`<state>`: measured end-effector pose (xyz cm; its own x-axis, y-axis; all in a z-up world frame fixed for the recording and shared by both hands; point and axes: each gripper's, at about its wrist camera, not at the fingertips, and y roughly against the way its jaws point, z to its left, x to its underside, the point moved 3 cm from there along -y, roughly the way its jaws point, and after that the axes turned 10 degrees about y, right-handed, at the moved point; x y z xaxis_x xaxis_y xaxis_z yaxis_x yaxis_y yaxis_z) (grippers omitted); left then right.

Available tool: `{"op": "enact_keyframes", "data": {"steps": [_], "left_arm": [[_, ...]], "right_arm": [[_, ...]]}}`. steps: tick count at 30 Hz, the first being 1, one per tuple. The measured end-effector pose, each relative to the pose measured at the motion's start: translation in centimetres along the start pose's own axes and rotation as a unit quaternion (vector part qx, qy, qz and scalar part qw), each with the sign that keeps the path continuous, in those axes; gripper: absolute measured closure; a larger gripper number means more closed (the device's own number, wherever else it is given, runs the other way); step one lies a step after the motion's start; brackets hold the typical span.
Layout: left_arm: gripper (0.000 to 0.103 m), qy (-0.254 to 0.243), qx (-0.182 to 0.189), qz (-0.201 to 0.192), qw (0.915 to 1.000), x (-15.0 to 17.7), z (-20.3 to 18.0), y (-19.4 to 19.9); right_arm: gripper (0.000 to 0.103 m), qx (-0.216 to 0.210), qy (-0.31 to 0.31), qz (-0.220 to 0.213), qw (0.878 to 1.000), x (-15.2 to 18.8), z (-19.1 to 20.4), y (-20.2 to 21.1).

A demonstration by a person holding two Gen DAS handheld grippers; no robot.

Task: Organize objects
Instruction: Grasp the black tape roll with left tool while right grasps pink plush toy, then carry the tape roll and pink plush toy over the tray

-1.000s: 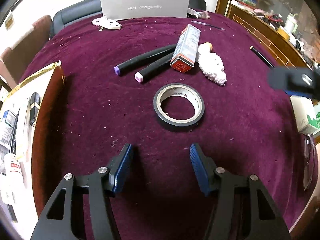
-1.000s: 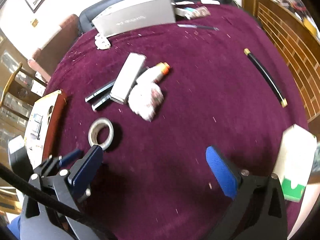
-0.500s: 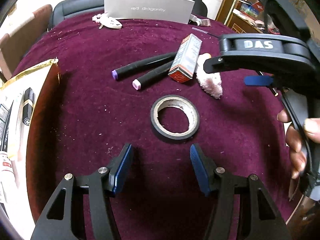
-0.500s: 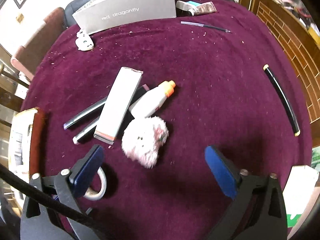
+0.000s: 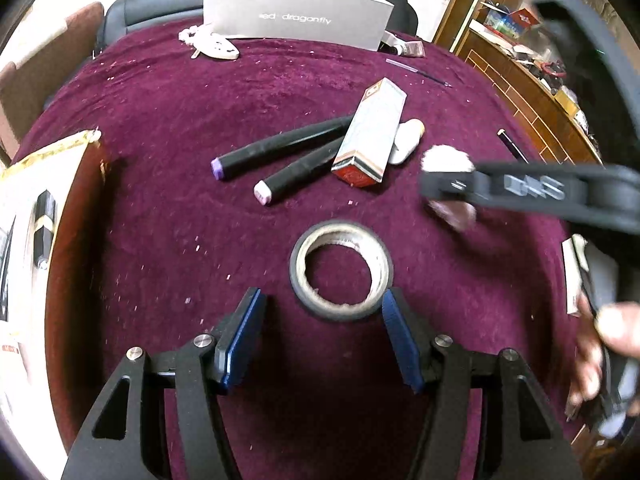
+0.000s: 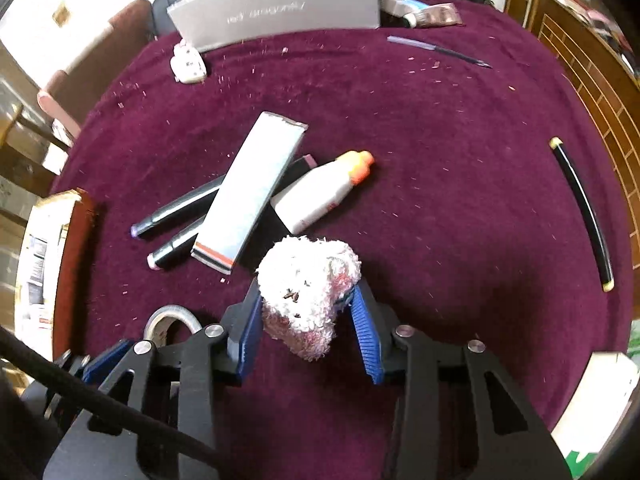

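My right gripper (image 6: 306, 312) is closed around a fluffy white-pink plush toy (image 6: 306, 292) on the maroon cloth; both blue pads touch its sides. The toy also shows in the left wrist view (image 5: 446, 160), partly behind the right gripper's arm. My left gripper (image 5: 322, 312) is open and empty, its fingers on either side of the near edge of a black tape roll (image 5: 342, 274). Two black markers (image 5: 280, 148), a long carton (image 5: 370, 136) and a white bottle with an orange cap (image 6: 320, 196) lie in a pile beyond.
An open wooden box (image 5: 52, 240) with pens and tubes stands at the left. A grey "red dragonfly" box (image 5: 296, 16) stands at the back. A black stick (image 6: 584, 212), a pen (image 6: 440, 50) and a white-green box (image 6: 592, 396) lie at the right.
My right gripper moved forward and down onto the plush toy and closed on it. My left gripper moved forward to the tape roll and stayed open.
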<state>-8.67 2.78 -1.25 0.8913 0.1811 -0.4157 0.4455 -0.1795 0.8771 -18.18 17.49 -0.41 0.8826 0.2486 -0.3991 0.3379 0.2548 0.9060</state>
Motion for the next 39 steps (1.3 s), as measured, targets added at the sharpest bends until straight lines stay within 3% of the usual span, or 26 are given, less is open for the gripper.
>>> {"op": "enact_keyframes", "data": {"steps": [4, 10, 12, 14, 16, 26, 39], "left_arm": [[0.037, -0.009, -0.024, -0.007, 0.9997, -1.0, -0.7, -0.8], [0.035, -0.044, -0.063, 0.007, 0.9970, -1.6, -2.1, -2.9], [0.035, -0.058, -0.074, -0.004, 0.9955, -1.5, -2.4, -3.0], [0.039, -0.052, -0.067, -0.015, 0.9963, -1.4, -2.2, -2.7], [0.051, -0.054, -0.069, -0.031, 0.9956, -1.2, -2.0, -2.2], [0.051, -0.013, -0.015, -0.030, 0.9993, 2.6, 0.9, 1.4], [0.051, 0.025, -0.005, -0.077, 0.9967, 4.4, 5.9, 9.3]], "right_arm": [[0.063, -0.015, -0.007, -0.013, 1.000, 1.5, -0.6, 1.9], [0.063, -0.032, -0.021, -0.016, 0.999, 2.8, -1.0, 2.8], [0.063, -0.034, -0.026, -0.017, 0.999, 3.3, -1.1, 3.0], [0.063, -0.036, -0.028, -0.018, 0.999, 3.7, -1.3, 3.3], [0.063, -0.039, -0.029, -0.019, 0.999, 4.3, -1.2, 3.6], [0.063, -0.054, -0.011, -0.016, 0.998, 6.5, 1.3, 4.2], [0.063, -0.075, 0.044, -0.023, 0.996, 6.3, 8.7, 4.6]]}}
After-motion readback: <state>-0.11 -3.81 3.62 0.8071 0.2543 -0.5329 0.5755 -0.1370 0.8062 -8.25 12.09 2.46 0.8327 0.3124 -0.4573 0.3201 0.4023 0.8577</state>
